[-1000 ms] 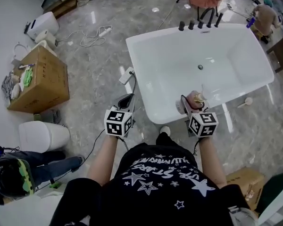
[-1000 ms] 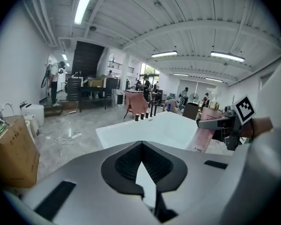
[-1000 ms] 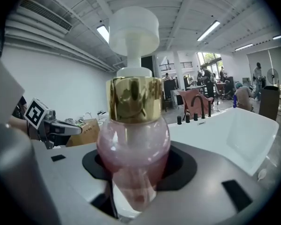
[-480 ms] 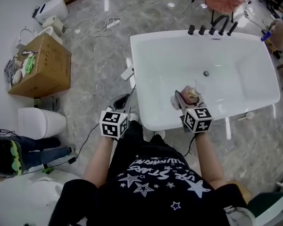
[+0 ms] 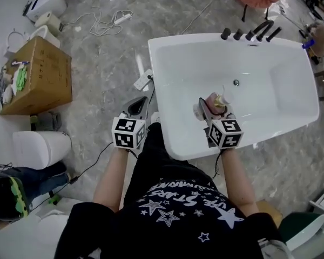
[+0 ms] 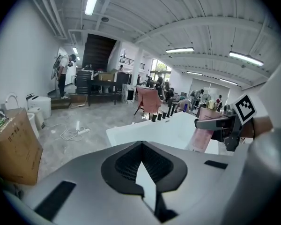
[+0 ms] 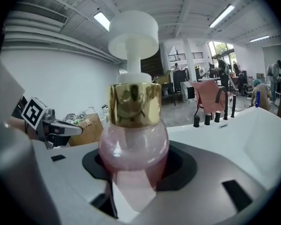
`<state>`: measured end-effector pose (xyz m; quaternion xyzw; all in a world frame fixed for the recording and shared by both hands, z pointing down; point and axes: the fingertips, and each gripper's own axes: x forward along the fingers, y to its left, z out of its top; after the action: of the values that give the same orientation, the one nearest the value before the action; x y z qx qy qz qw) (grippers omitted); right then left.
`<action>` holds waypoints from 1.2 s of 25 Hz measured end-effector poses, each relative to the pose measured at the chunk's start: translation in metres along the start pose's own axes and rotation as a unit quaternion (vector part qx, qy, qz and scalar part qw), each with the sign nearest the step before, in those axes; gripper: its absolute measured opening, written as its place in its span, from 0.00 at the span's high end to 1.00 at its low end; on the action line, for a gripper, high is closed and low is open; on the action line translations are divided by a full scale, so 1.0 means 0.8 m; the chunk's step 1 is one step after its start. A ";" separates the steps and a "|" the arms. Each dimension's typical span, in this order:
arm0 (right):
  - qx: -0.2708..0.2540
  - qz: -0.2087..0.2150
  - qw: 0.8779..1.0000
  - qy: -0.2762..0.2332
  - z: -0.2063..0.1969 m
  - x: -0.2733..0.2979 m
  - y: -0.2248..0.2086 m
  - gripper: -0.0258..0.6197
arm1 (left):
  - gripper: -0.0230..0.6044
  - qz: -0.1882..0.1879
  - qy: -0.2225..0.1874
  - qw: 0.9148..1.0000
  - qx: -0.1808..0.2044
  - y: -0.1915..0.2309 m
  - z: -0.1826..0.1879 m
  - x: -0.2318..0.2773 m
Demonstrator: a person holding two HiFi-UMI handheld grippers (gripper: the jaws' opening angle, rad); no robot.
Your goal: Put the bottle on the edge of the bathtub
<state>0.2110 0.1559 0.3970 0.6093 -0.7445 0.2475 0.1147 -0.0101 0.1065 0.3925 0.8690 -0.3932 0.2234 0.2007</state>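
Note:
A pink pump bottle (image 5: 214, 102) with a gold collar and white pump head (image 7: 133, 139) stands upright between the jaws of my right gripper (image 5: 209, 107), which is shut on its round body. It hangs over the inside of the white bathtub (image 5: 175, 147), just past the near rim. The bottle (image 6: 203, 134) also shows at the right of the left gripper view. My left gripper (image 5: 140, 106) is over the floor just left of the tub, its jaws together (image 6: 145, 172) with nothing between them.
Black taps (image 5: 250, 34) stand on the tub's far rim. On the floor to the left are a cardboard box (image 5: 38, 77), a white bin (image 5: 40, 147), cables (image 5: 100, 20) and a power strip (image 5: 143, 82). A seated person (image 5: 13, 196) is at lower left.
I have come closer to the tub. The right gripper has carried the bottle from the near rim to above the basin. The left gripper has stayed beside the tub.

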 end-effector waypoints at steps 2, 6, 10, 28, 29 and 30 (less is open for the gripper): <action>0.005 -0.007 1.000 -0.002 0.012 0.036 0.000 0.61 | 0.94 -0.003 0.006 1.000 -0.001 0.030 0.012 0.026; 0.015 -0.019 1.000 -0.004 0.035 0.119 0.002 0.61 | 0.94 -0.023 0.020 1.000 -0.001 0.083 0.030 0.081; 0.013 -0.026 1.000 -0.005 0.060 0.209 0.001 0.61 | 0.94 -0.045 0.037 0.998 0.006 0.125 0.040 0.141; 0.011 -0.033 0.999 -0.012 0.120 0.496 -0.021 0.61 | 0.94 -0.029 0.038 0.999 -0.026 0.270 0.062 0.305; 0.011 -0.032 0.999 -0.013 0.122 0.508 -0.021 0.61 | 0.94 -0.028 0.039 0.999 -0.025 0.275 0.060 0.311; 0.011 -0.031 0.999 -0.015 0.124 0.519 -0.021 0.61 | 0.94 -0.026 0.040 0.999 -0.026 0.281 0.058 0.315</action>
<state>0.1441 -0.2497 0.5128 0.6374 -0.7238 0.2430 0.1042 -0.0237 -0.2049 0.5309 0.8639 -0.3681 0.2419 0.2444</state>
